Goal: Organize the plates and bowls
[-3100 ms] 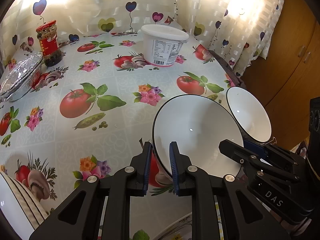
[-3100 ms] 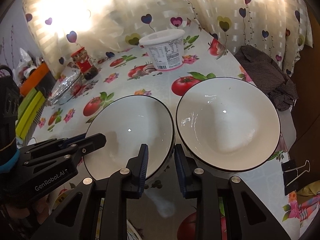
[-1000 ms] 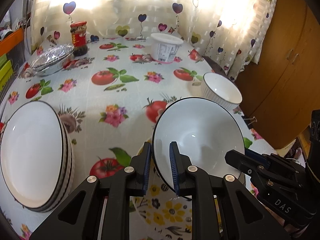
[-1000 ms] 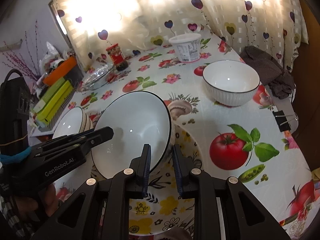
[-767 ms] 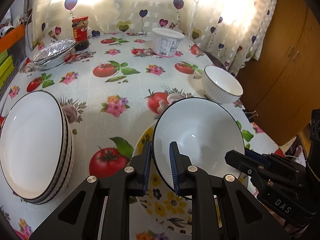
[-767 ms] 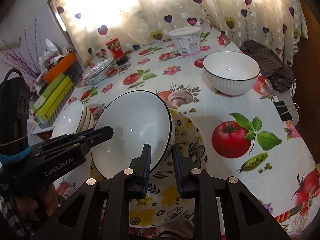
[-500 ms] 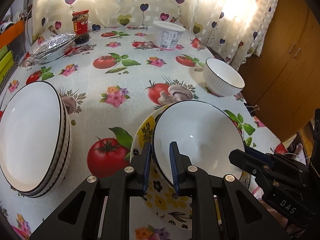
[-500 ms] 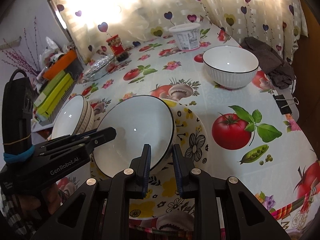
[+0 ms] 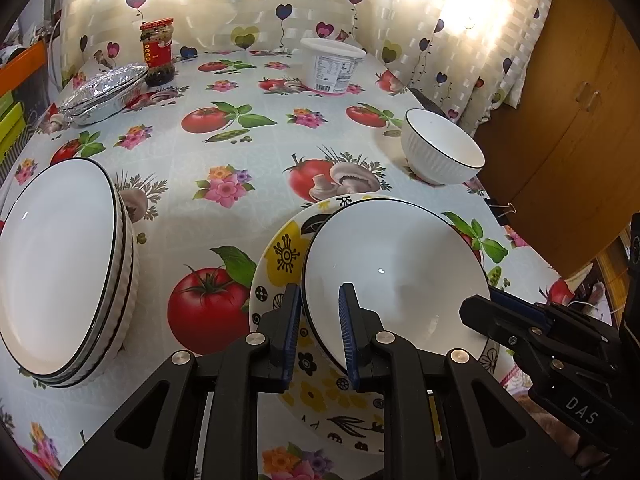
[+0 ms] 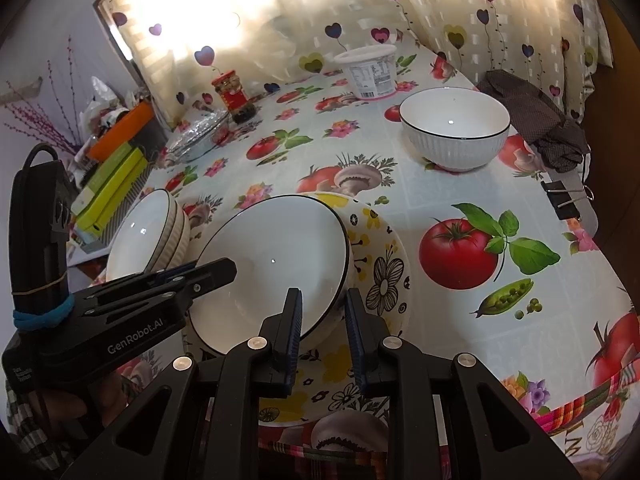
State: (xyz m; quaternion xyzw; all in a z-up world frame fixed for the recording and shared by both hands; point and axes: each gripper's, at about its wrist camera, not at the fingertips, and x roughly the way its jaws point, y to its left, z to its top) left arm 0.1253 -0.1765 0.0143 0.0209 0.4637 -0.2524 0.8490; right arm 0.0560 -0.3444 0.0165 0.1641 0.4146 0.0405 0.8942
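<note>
A white bowl with a black rim [image 9: 396,276] [image 10: 276,264] sits on or just above a flowered plate [image 9: 280,256] [image 10: 380,272] near the table's front edge. My left gripper [image 9: 320,328] is shut on its left rim. My right gripper [image 10: 322,326] is shut on its right rim. A stack of white bowls [image 9: 60,264] [image 10: 148,236] stands to the left. A single ribbed white bowl [image 9: 440,152] [image 10: 456,132] stands at the far right.
A white tub [image 9: 332,66], a red-labelled jar [image 9: 158,50] and a foil-covered dish [image 9: 104,92] stand at the back. A dark cloth [image 10: 536,120] and a binder clip [image 10: 564,198] lie at the right edge. A wooden cabinet [image 9: 560,120] is on the right.
Both grippers brought the held bowl back from beside the ribbed bowl and lowered it over the flowered plate. The ribbed bowl stayed behind at the far right.
</note>
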